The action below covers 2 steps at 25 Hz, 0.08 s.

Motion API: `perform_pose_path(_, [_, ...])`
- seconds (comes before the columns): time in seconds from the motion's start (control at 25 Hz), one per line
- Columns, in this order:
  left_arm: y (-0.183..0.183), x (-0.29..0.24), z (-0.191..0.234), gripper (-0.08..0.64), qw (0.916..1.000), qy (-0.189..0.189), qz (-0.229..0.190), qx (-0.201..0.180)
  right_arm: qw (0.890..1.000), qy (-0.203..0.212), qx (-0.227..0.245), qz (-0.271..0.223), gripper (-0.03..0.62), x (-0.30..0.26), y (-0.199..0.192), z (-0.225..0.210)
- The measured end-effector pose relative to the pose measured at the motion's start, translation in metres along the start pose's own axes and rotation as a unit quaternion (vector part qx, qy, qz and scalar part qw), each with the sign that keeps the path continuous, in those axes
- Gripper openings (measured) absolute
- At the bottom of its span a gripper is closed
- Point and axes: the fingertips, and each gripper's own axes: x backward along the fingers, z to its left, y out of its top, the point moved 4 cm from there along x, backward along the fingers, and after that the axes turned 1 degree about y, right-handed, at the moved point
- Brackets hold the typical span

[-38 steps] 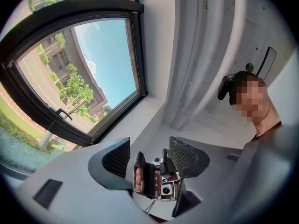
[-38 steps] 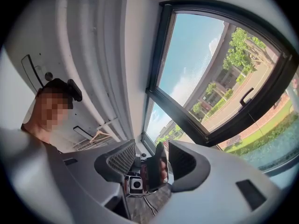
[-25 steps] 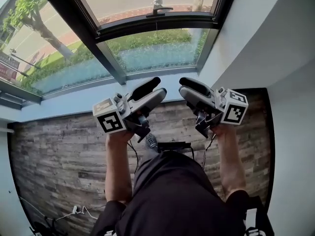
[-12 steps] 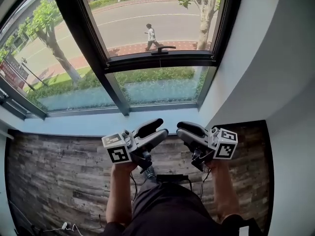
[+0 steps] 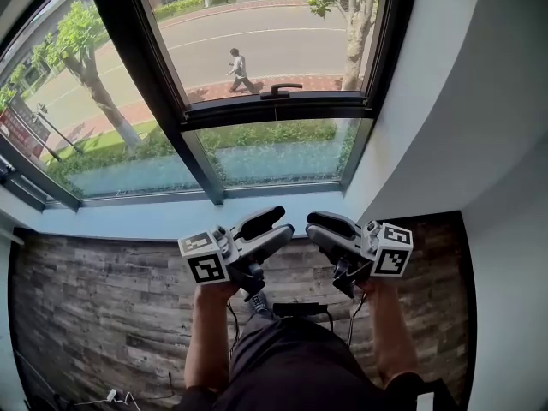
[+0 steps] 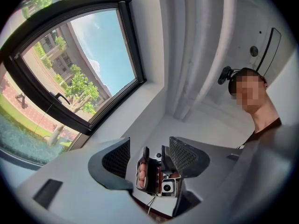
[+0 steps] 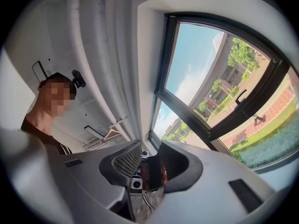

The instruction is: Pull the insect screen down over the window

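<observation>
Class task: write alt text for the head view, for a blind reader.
A person holds a left hand-held gripper and a right hand-held gripper, both empty, before a dark-framed window above a wood-look floor; the right one's jaws have just been closing.

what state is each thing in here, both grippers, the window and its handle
left gripper, open a little, nothing between its jaws
right gripper, open and empty, jaws have just been closing
window, looks shut
window handle, lying level along the frame
insect screen, not down, none visible over the glass
</observation>
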Motion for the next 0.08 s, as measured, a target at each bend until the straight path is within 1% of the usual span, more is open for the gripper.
perform_pose_path(0.08, [0.000, 0.001, 0.021, 0.284, 1.0000, -0.001, 0.003, 0.000, 1.000, 0.000, 0.000, -0.002, 0.140, -0.006, -0.003, -0.020])
